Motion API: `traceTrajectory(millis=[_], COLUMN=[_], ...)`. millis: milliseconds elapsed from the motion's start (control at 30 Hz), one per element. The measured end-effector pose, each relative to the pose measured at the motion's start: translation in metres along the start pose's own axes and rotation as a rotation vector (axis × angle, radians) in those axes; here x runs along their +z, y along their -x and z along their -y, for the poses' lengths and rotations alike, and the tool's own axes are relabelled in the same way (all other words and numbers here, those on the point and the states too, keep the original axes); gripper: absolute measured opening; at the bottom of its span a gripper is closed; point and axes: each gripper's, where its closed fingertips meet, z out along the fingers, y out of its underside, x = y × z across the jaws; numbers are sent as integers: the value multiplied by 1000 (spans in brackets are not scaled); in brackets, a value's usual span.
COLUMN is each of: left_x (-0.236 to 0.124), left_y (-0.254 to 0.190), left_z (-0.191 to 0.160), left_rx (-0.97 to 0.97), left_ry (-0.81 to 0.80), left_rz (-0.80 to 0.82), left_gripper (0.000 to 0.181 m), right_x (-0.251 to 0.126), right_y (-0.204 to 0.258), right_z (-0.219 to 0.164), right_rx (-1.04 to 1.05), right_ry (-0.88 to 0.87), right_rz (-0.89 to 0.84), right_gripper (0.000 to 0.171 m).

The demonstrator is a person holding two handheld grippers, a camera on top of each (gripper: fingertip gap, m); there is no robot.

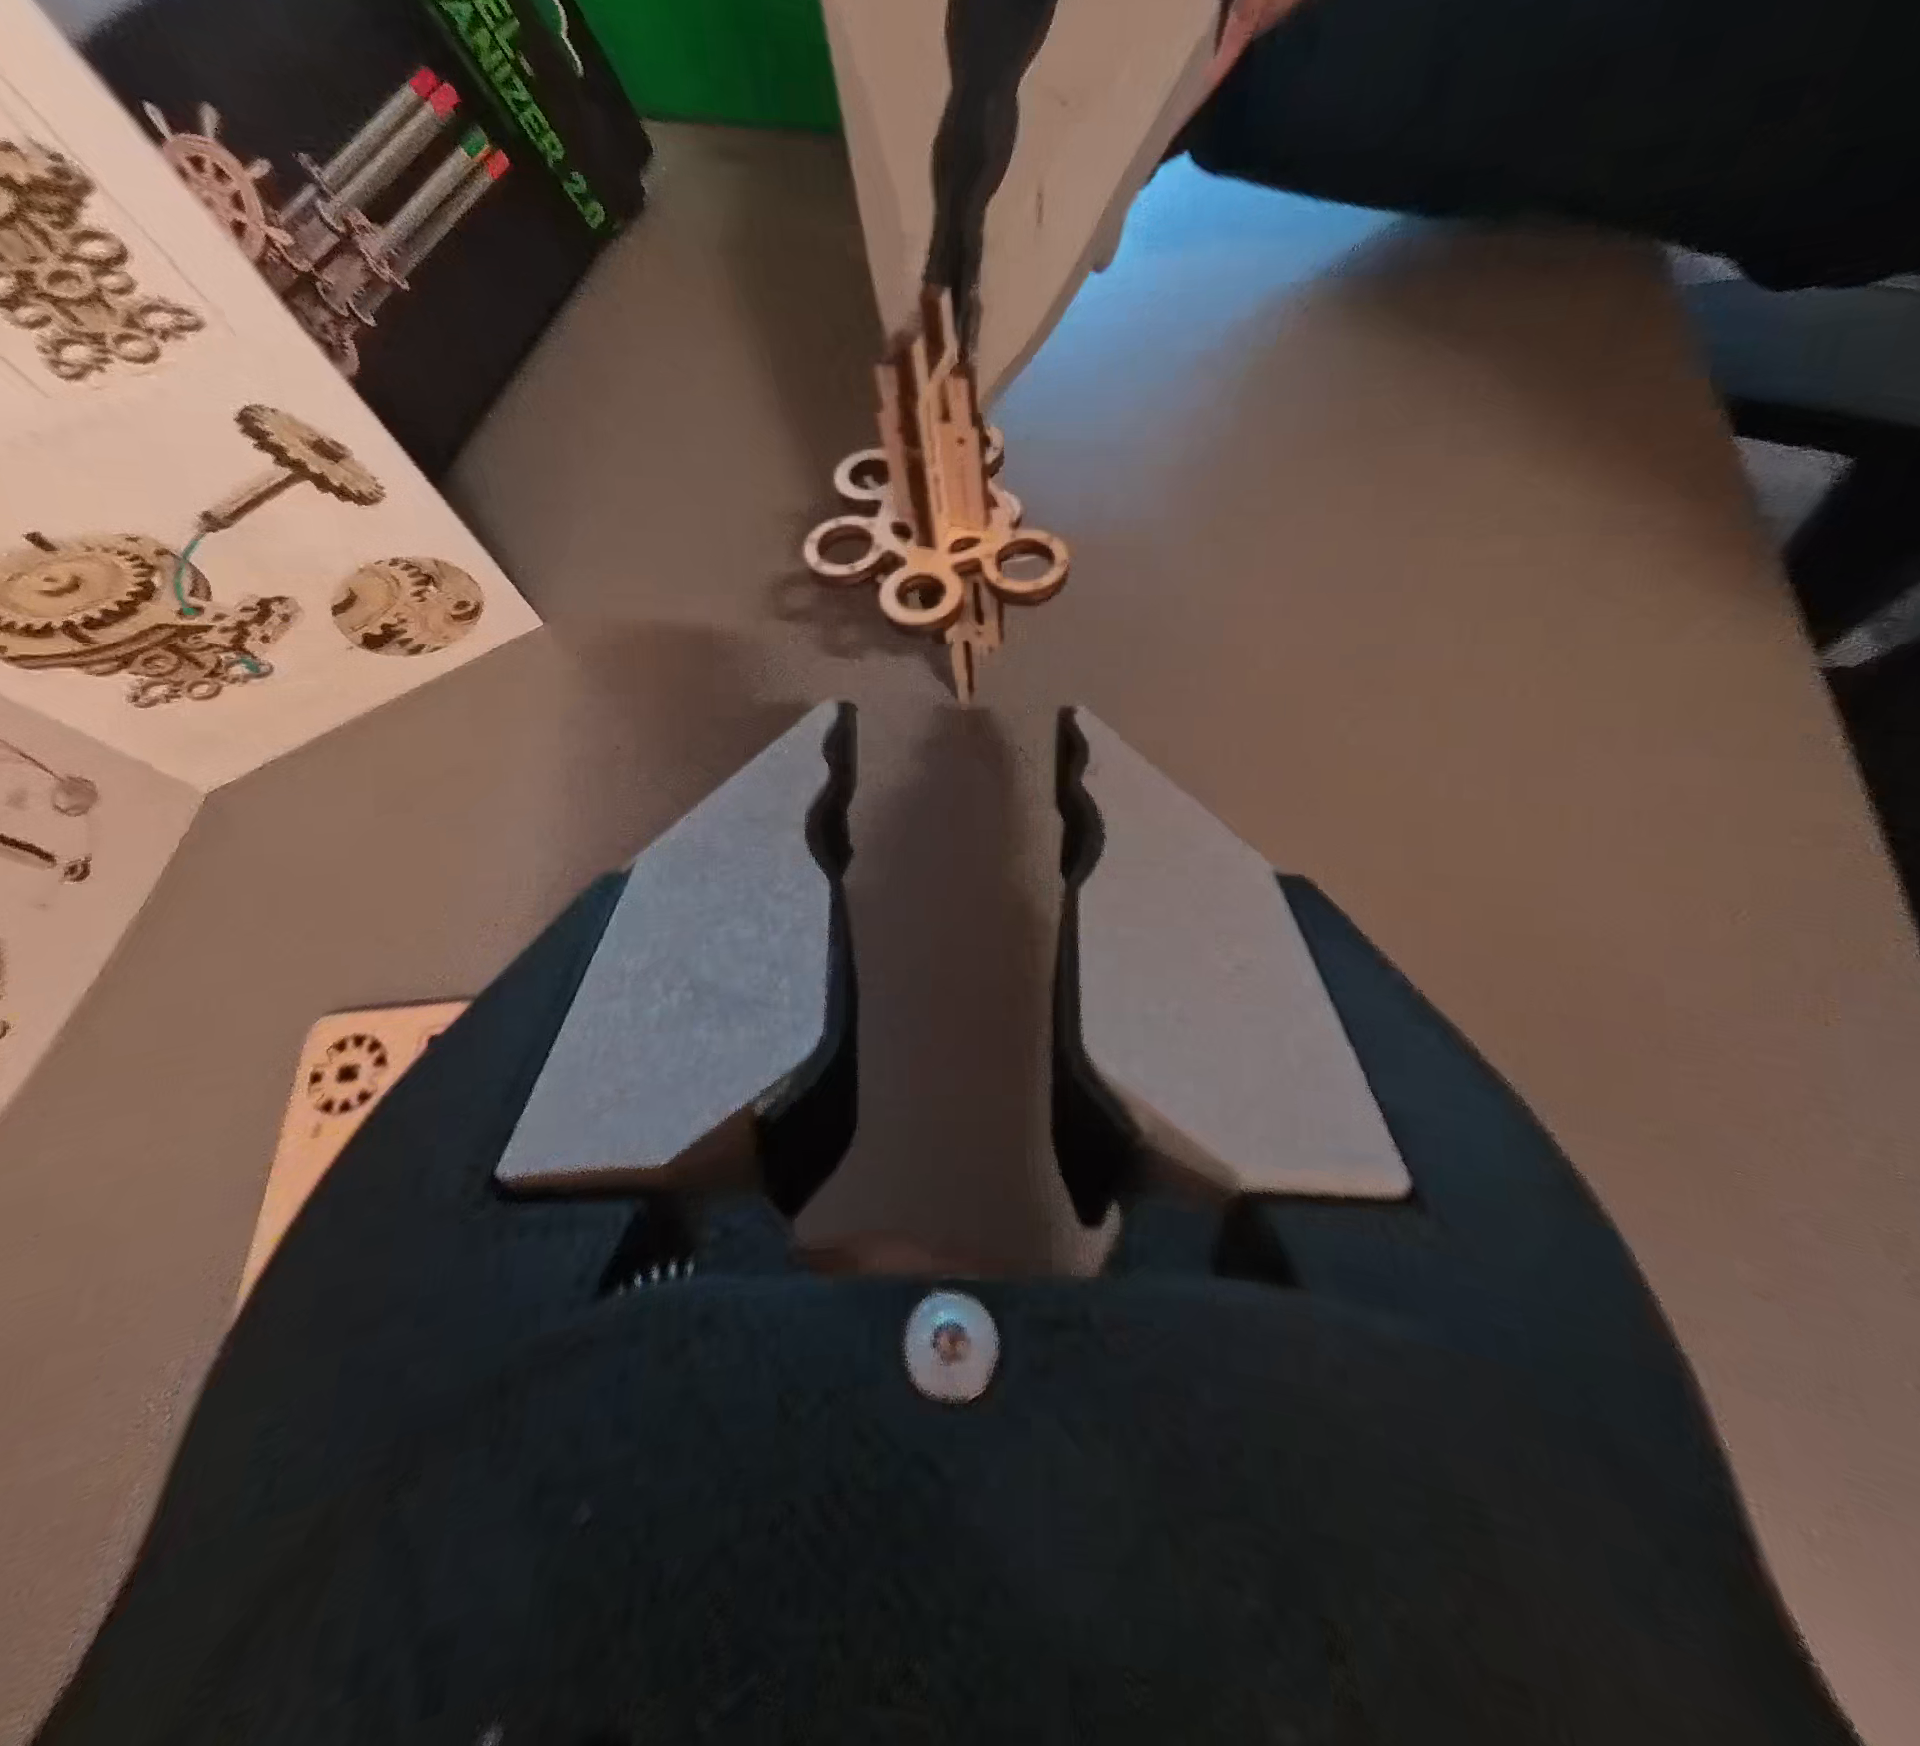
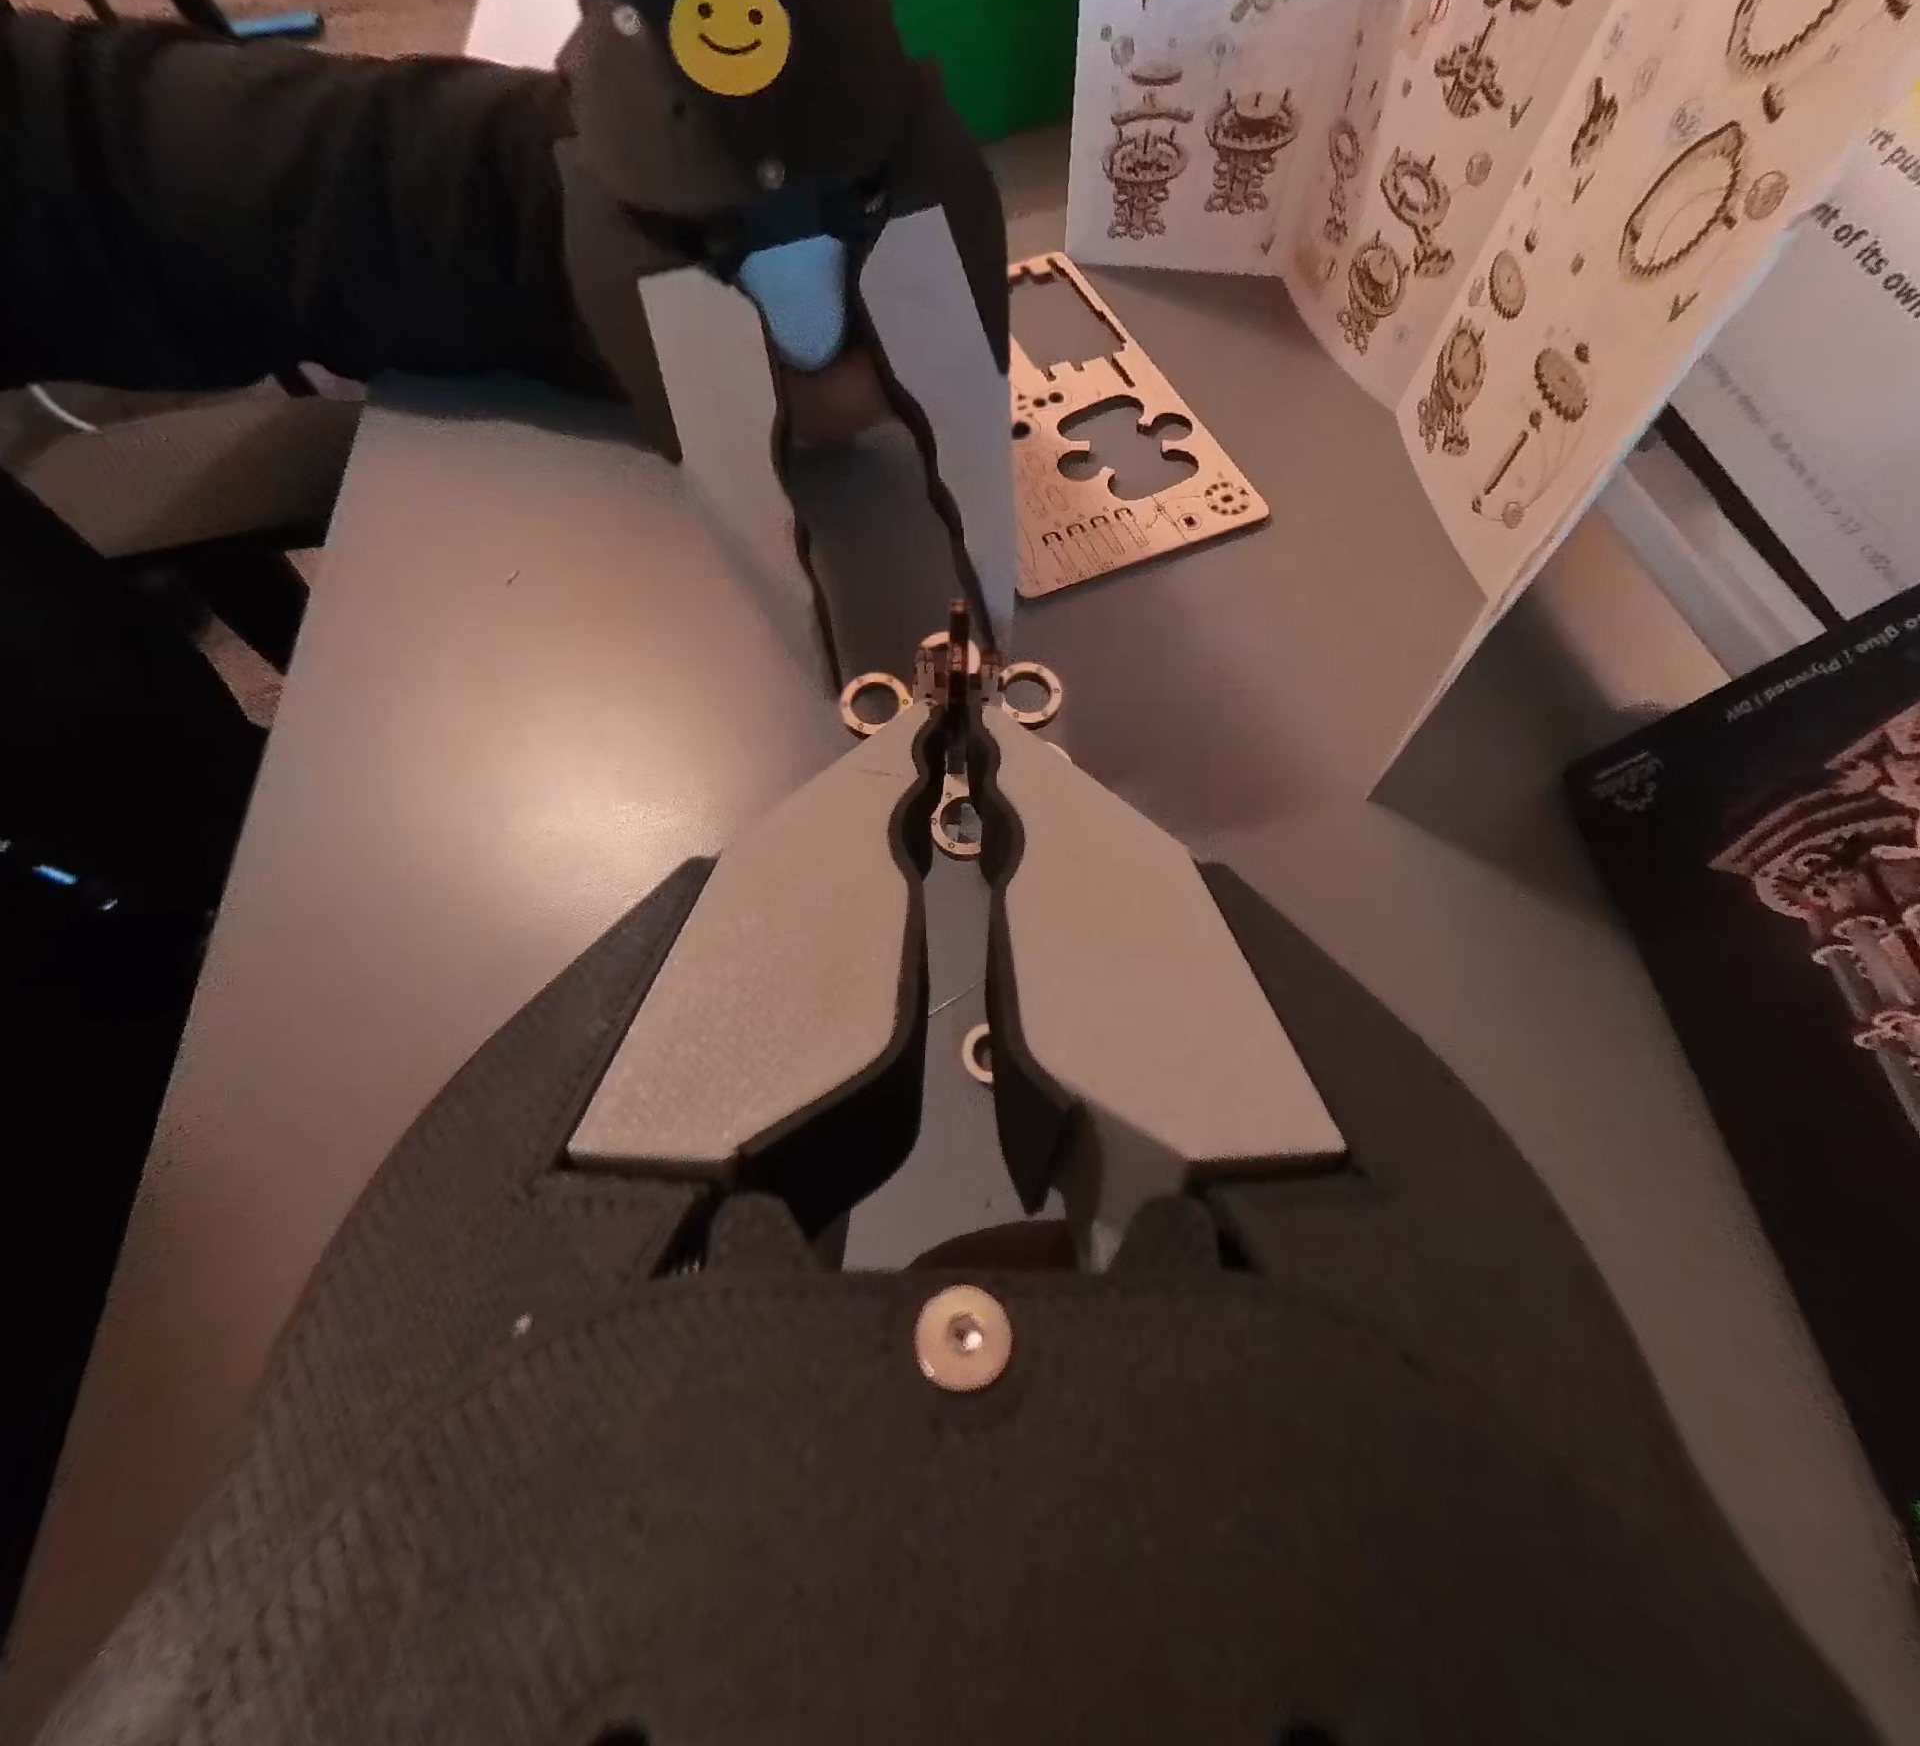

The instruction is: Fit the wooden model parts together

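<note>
2 grippers face each other across a grey table point(image 2: 499, 657), and between them stands the wooden model part point(image 1: 940, 512), a slim stack of plywood slats with small rings fanning out at its foot. Our right gripper point(image 2: 958, 740) is clamped on its upper end, tips pinched together around the slats, so the piece hangs upright with its point just above or touching the table; we cannot tell which. Our left gripper point(image 1: 956, 730) has its jaws apart with nothing between them, its tips just short of the part's lower point.

To do this step well, we judge that the right hand should hold the stack steady and upright while the left comes in level and centred, closing on the slats rather than on the thin rings, which look easy to snap. Pressure ought to be square to the joint, with no twisting.

1 loose ring piece point(image 2: 977, 1052) lies under the right gripper's fingers, and a punched-out plywood sheet point(image 2: 1132, 449) lies farther off.

As for writing: a dark product box point(image 1: 364, 169) carries green lettering, a folded instruction sheet point(image 2: 1455, 169) shows printed diagrams, and the left gripper bears a white label and a yellow smiley sticker point(image 2: 729, 34). We leave the wording unread.
</note>
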Motion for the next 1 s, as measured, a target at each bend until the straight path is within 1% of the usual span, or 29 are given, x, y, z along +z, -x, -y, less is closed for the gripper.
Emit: traceTrajectory(millis=[33, 100, 167, 233, 400, 467, 900, 1000], left_x=[-5, -16, -25, -25, -10, -5, -4, -5], left_y=[3, 9, 6, 2, -13, -15, -12, -12], left_z=[4, 21, 39, 48, 43, 37, 33, 33], left_rx=[-9, -24, -49, -54, 16, 43, 43, 28], left_ry=[-25, -121, -216, -254, -198, -169, -171, -181], left_rz=[1, 27, 4, 2, -10, -8, 7, -3], left_gripper=[35, 34, 33, 32, 25, 15, 15, 15], right_x=[-1, -3, -2, 1, 10, 12, 16, 17], right_y=[0, 0, 6, 12, 23, 25, 22, 20], right_z=[0, 1, 2, 3, 9, 9, 6, 5], right_rx=[-3, -24, -50, -89, -137, -143, -118, -105], right_ry=[-10, -14, -11, -6, -12, -11, -25, -27], right_rz=[-2, -9, 5, 7, 6, 8, 13, 9], right_gripper=[0, 0, 0, 0, 0, 0, 0, 4])
